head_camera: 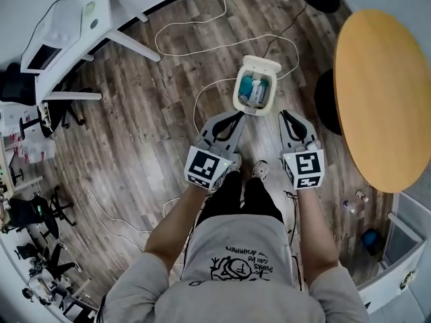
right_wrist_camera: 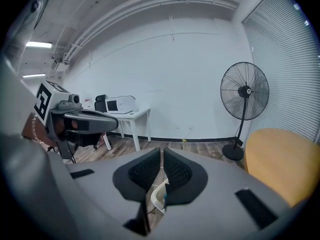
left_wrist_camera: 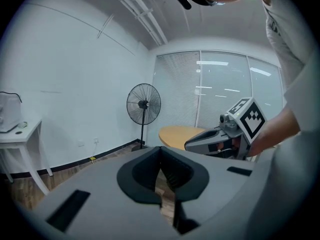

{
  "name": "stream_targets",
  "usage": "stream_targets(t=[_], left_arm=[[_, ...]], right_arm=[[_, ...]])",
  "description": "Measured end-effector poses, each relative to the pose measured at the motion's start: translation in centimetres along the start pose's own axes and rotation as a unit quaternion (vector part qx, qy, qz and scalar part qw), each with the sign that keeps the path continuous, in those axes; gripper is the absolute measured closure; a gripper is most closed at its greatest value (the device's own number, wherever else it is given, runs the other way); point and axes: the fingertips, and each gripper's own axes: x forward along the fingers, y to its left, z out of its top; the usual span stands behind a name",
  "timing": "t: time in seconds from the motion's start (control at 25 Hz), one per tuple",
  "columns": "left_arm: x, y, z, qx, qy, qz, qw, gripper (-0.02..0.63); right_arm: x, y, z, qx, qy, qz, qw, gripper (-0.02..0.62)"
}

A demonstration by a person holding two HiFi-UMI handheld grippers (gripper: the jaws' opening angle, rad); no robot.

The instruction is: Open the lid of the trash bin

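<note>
A small white trash bin stands on the wood floor ahead of my feet, its lid tipped up at the far side and blue and white waste showing inside. My left gripper hangs just left of the bin's near rim; its pads meet at the tips, with nothing between them. Just right of the bin, my right gripper has only a thin slit between its pads, and nothing is held. Through that slit a piece of the bin's white rim shows below.
A round wooden table fills the right side. A white desk with equipment stands at the back left. White cables loop over the floor around the bin. A pedestal fan stands by the blinds, and office chairs sit at the left.
</note>
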Motion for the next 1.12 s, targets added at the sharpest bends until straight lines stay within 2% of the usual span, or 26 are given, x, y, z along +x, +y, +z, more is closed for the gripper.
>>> stream_targets(t=[0.32,0.84,1.12], left_arm=[[-4.3,-2.9,5.4,-0.01,-0.019,0.0,0.9998,0.591],[-11.0,-5.7,15.0,0.009,-0.078,0.003,0.9969,0.591],[-12.9,-7.0,18.8,0.016,-0.099,-0.006,0.995,0.591]], right_arm=[[-5.9,2.2,5.7,-0.006,-0.037,0.001,0.999,0.572],[-14.4,4.9,14.3,-0.008,-0.1,0.013,0.995,0.586],[-17.8,6.0,18.3,-0.017,-0.141,0.017,0.99,0.588]])
